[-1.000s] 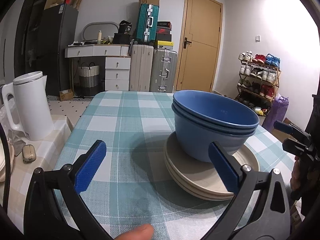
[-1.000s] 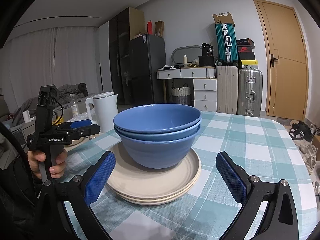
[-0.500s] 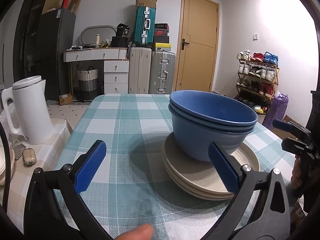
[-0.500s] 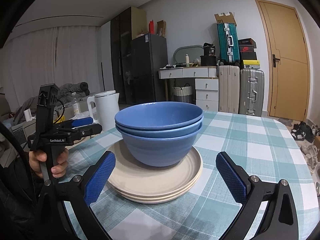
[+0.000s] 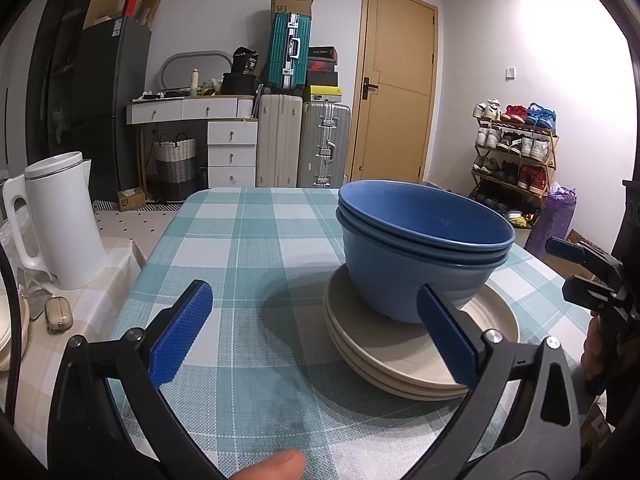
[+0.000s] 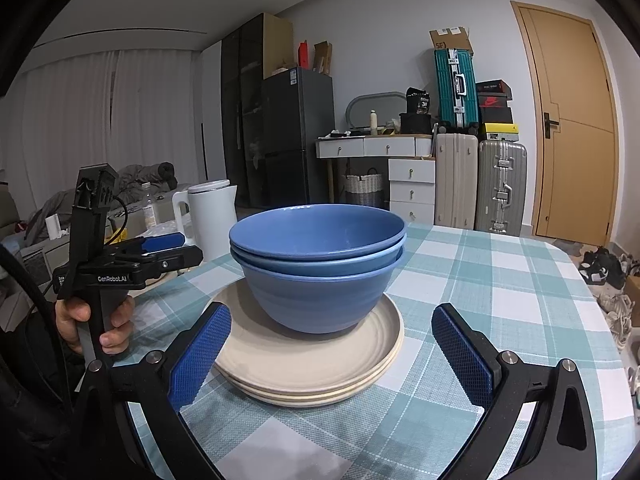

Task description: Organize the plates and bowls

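Three nested blue bowls stand upright on a stack of three beige plates on the teal checked table. My left gripper is open and empty, near the table's front edge, left of the stack. My right gripper is open and empty, facing the stack, with the plates' near rim between its blue pads and not touching them. The left gripper also shows in the right wrist view, held in a hand at the left. The right gripper shows at the left wrist view's right edge.
A white kettle stands on a side surface left of the table. The checked tablecloth runs back toward drawers, suitcases and a door. A shoe rack stands at the far right.
Both grippers have shifted slightly, so the stack sits a little lower and nearer in the views. Bowls and plates have not moved. Both grippers stay open.
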Demonstrator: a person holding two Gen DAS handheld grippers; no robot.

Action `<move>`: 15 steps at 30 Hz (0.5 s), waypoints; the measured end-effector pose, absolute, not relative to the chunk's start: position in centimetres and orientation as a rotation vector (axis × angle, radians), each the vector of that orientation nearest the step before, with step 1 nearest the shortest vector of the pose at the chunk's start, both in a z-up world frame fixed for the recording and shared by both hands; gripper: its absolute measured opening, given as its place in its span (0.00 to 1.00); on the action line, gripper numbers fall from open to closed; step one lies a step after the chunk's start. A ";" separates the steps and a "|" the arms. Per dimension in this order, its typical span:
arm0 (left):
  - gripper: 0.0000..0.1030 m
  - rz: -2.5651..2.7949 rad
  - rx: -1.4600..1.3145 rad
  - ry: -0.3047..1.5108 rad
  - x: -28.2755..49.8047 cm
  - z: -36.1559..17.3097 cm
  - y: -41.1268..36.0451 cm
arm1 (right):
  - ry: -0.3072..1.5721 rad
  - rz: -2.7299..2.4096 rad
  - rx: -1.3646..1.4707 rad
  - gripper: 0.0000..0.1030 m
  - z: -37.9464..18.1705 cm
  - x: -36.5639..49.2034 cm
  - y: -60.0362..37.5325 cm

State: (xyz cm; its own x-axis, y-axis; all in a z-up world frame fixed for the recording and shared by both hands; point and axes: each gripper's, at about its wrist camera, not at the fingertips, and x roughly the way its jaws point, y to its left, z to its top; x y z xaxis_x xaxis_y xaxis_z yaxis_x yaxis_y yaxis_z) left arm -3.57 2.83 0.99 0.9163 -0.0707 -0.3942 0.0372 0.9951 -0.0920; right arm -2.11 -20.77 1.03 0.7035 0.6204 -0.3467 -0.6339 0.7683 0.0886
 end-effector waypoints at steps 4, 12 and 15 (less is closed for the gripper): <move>0.99 -0.058 -0.083 0.407 -3.5 1.0 2.8 | 0.371 0.695 -0.038 0.99 1.0 -2.1 -20.8; 0.99 -0.058 -0.080 0.407 -3.5 1.0 2.8 | 0.369 0.695 -0.037 0.99 1.0 -2.2 -20.7; 0.99 -0.058 -0.081 0.407 -3.4 0.9 2.8 | 0.370 0.694 -0.036 0.99 1.0 -2.2 -20.7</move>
